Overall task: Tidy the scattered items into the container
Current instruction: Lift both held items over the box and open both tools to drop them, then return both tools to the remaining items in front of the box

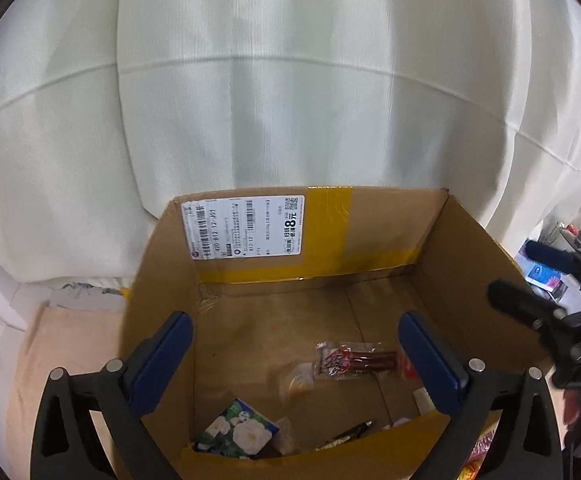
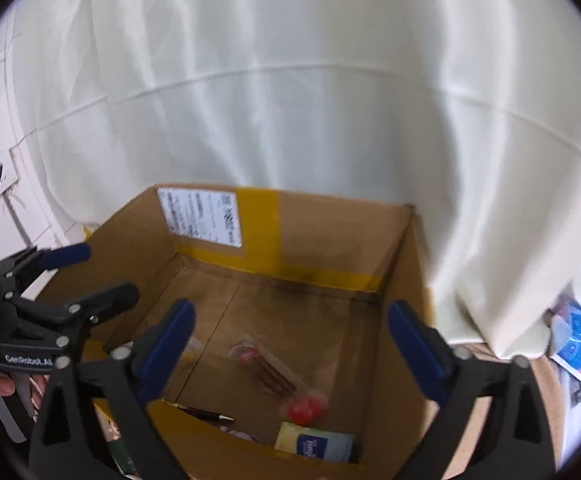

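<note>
Both grippers hang over the open cardboard box [image 1: 470, 248], jaws spread wide with nothing between them. Below the left gripper [image 1: 294, 356] a sausage snack packet [image 1: 354, 360] lies on the box floor, a green floral packet [image 1: 236, 434] and a pen [image 1: 350, 432] nearer. Under the right gripper [image 2: 288, 344] the packet looks blurred, perhaps mid-fall.

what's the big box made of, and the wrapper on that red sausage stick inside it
Big brown open box: looks like matte corrugated cardboard, with creased flaps, yellow packing tape and a paper shipping label. Red sausage stick's wrapper: apparently thin clear plastic film, glossy, with the contents showing through.
</note>
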Demonstrator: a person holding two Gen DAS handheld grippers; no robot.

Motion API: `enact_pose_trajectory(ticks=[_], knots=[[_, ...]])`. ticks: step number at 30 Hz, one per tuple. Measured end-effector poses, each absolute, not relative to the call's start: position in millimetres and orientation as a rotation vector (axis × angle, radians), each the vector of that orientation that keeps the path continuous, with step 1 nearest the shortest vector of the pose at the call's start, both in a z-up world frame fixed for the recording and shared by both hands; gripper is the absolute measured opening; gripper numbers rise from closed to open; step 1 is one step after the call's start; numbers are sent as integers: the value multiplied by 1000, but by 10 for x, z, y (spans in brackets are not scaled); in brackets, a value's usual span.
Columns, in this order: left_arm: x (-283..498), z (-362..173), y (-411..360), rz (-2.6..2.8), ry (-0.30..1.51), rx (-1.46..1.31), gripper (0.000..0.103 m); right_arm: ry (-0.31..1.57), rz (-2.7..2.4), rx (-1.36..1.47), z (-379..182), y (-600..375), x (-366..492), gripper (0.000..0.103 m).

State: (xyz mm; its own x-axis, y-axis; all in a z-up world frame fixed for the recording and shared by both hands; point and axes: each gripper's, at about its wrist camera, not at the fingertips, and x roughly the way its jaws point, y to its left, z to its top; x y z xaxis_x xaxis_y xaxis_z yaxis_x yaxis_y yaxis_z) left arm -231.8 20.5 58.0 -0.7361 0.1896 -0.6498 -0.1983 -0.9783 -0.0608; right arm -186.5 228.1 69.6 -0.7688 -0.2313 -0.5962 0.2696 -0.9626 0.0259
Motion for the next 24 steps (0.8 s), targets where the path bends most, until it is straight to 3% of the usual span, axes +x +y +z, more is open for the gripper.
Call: enact_pose_trajectory(ticks=[6, 13, 24], knots=[[-1917, 820, 206, 2786, 14, -967, 103, 164, -2782, 757, 985, 2275, -1448, 103], [-1208, 989, 71, 2804, -7, -882, 103, 34, -2701, 633, 1244, 2343, -758, 103], [-567, 407, -71, 2796, -47, -944, 103, -12, -2731, 678, 843, 2455, -167, 103]])
